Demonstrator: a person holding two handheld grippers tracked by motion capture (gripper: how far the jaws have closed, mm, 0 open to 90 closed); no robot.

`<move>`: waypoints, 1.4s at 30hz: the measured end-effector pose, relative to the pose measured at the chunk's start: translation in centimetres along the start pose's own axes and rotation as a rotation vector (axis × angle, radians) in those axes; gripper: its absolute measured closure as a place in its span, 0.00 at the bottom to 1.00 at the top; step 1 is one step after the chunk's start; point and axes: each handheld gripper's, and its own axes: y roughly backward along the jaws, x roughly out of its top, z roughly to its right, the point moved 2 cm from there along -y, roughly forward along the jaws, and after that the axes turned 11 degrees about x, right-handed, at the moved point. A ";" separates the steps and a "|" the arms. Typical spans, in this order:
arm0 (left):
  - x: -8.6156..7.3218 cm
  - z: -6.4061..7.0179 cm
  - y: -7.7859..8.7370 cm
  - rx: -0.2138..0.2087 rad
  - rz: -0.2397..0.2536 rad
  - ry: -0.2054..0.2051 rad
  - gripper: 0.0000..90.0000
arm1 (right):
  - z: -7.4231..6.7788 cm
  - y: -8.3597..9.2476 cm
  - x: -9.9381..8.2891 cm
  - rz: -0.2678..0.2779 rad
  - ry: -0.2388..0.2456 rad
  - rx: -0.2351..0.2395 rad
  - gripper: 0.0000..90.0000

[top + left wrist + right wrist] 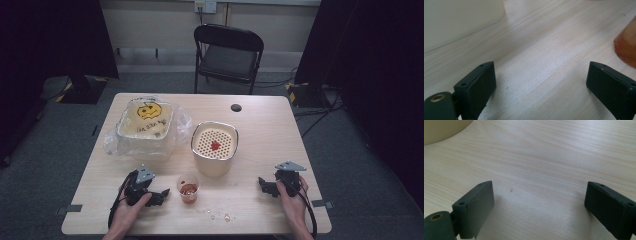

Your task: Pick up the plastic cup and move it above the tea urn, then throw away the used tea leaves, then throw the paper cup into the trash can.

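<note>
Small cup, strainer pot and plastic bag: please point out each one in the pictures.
small cup [188, 188], high view, on its red-stained wall.
strainer pot [214, 161], high view, on its outer wall.
plastic bag [114, 145], high view, on its crumpled left edge.

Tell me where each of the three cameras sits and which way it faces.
High view: above the person's side, looking forward and down on the table; both forearms, left gripper and right gripper show.
Left gripper view: rides the left gripper, facing along open jaws over the tabletop, small cup at right.
Right gripper view: rides the right gripper, facing along open jaws over bare wood.
Shared: the cream container shows in the high view and in both gripper views' upper left corners.
</note>
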 end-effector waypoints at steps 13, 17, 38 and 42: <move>-0.5 0.2 0.8 -0.045 0.031 0.041 0.18 | 0.0 0.0 0.0 0.000 -0.001 -0.001 0.09; -0.5 0.9 1.7 -0.102 0.066 0.029 0.18 | 0.0 0.0 0.0 0.000 -0.001 0.000 0.09; 3.1 6.4 2.3 -0.297 0.219 -0.028 0.19 | 0.0 0.0 0.0 -0.001 0.000 0.000 0.09; 3.5 7.0 1.8 -0.277 0.227 -0.052 0.21 | 0.0 0.0 0.0 -0.001 0.000 0.000 0.09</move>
